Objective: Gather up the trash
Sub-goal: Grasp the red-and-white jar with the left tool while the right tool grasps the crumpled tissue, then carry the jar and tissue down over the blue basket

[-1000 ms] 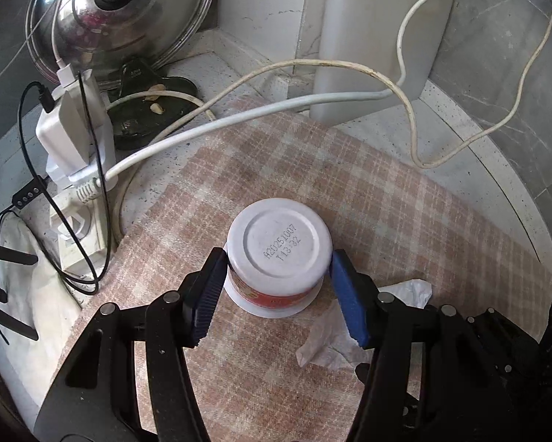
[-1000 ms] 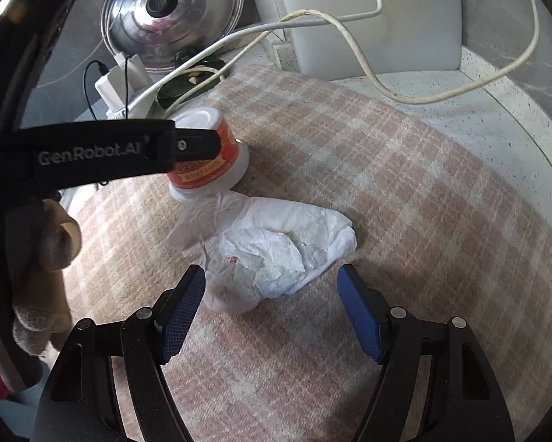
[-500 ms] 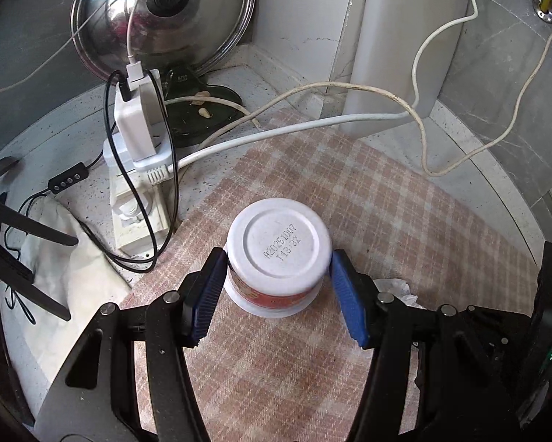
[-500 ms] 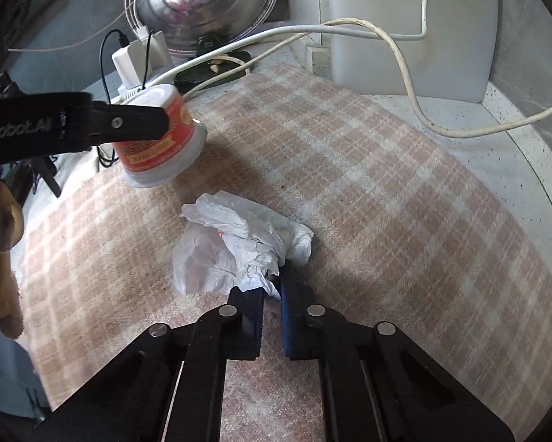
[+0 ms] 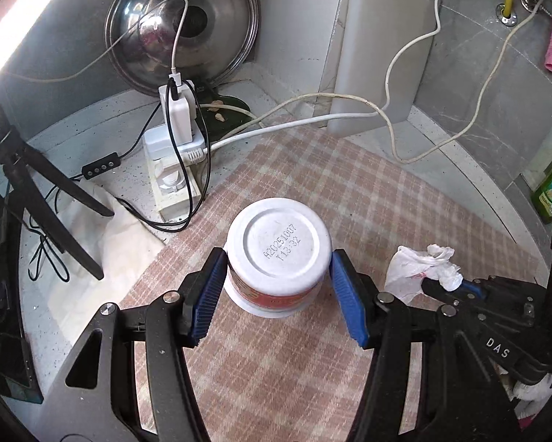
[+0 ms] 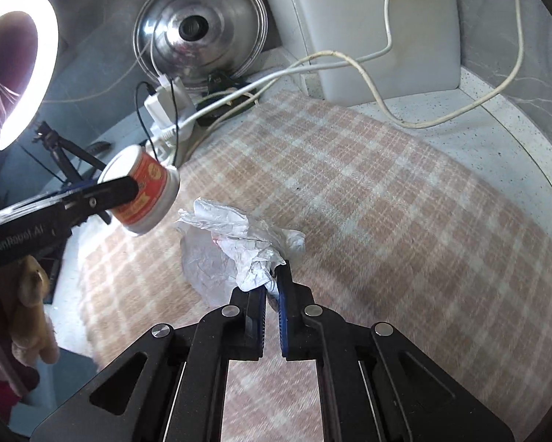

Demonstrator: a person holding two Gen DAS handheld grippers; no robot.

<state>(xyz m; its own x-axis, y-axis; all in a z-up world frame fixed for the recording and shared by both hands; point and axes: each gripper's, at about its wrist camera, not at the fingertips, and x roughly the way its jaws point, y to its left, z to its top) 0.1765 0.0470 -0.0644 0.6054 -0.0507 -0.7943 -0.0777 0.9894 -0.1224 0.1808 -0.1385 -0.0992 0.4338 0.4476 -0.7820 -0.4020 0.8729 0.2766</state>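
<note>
An upturned white cup (image 5: 278, 254) with a red and orange label is clamped between the blue pads (image 5: 206, 296) of the left gripper (image 5: 278, 287), the jaws being spread about as wide as the cup; a stamped date code is shown on its upward-facing base. In the right wrist view the same cup (image 6: 143, 191) is seen lifted clear of the checked cloth (image 6: 386, 199) and tilted, off to the left of and ahead of the right gripper (image 6: 272, 287). The right gripper's jaws are drawn almost together, and a crumpled white wrapper (image 6: 239, 243) is pinched by one end between its tips, the rest of the wrapper hanging ahead and to the left. From the left wrist view the wrapper (image 5: 419, 269) is seen just to the right of the left gripper, held by the other gripper (image 5: 449, 287). Beyond the left gripper and to its left, a white power strip (image 5: 172, 162) with a charger plugged in is found on the speckled counter (image 5: 99, 125), and a steel pot lid (image 5: 182, 25) is leaned against the wall behind it. White cables (image 5: 386, 118) are trailed across the counter ahead of both grippers
</note>
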